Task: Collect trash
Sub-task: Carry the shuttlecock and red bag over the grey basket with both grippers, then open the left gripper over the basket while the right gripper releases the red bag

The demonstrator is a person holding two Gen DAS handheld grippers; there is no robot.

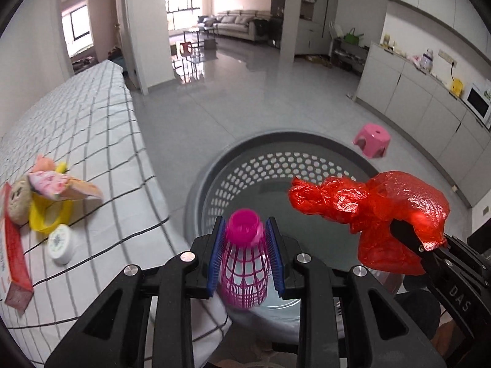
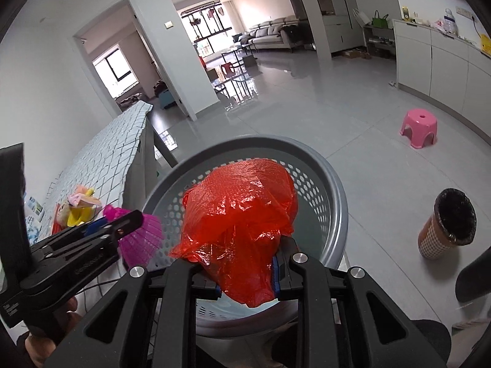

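Note:
My left gripper (image 1: 245, 233) is shut on a pink plastic shuttlecock (image 1: 244, 257), held cork-end forward over the near rim of a grey perforated basket (image 1: 288, 141). My right gripper (image 2: 245, 263) is shut on a crumpled red plastic bag (image 2: 239, 214), which hangs above the basket (image 2: 334, 196) opening. In the left wrist view the red bag (image 1: 368, 211) and the right gripper's finger (image 1: 408, 236) show at the right. The right wrist view has the left gripper (image 2: 101, 230) and the shuttlecock (image 2: 141, 236) at the left. The basket's floor looks bare where it shows.
A table with a checked cloth (image 1: 92, 141) stands left of the basket, bearing a yellow cup (image 1: 46, 214), a soft toy, wrappers, a white lid (image 1: 61, 243) and a red packet. On the floor are a pink stool (image 2: 419, 127) and a lined bin (image 2: 448, 227).

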